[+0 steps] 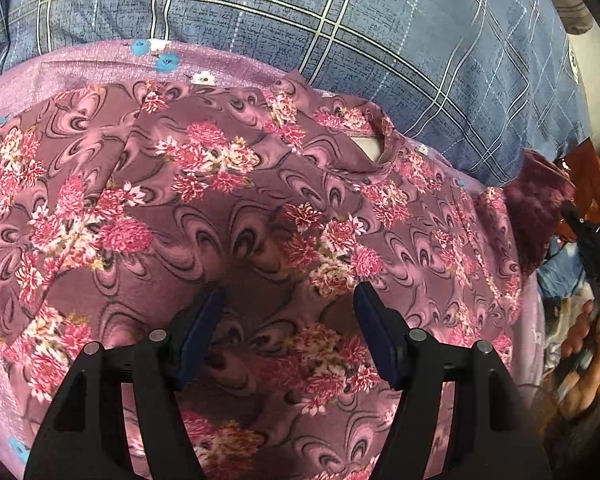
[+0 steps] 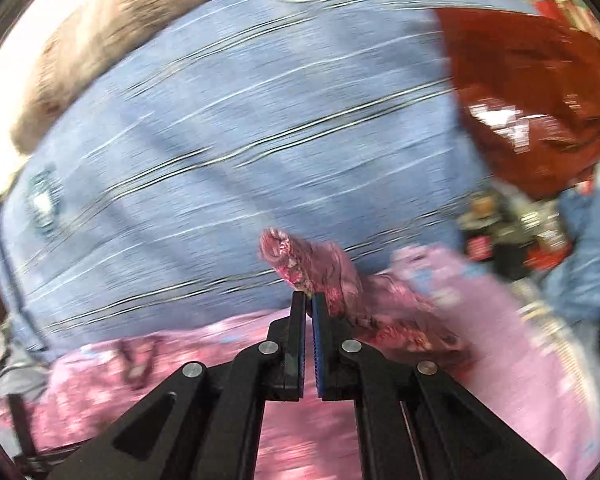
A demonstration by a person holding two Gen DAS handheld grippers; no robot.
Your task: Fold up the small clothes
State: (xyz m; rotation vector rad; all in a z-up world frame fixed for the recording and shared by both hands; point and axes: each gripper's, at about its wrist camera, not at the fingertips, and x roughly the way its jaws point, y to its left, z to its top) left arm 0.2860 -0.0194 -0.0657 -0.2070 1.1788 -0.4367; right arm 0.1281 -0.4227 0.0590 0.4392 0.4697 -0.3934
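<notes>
One floral garment (image 1: 236,208) spread on a lilac sheet (image 1: 100,60) before a blue plaid pillow (image 1: 380,32). Left gripper (image 1: 288,300) above its middle — jaws wide, nothing between. Right gripper (image 2: 309,300) pinched on a garment edge (image 2: 300,256) — lifted, view blurred.

mauve pink-flowered garment (image 1: 260,208) on blue plaid bedcover (image 1: 380,40)
</notes>
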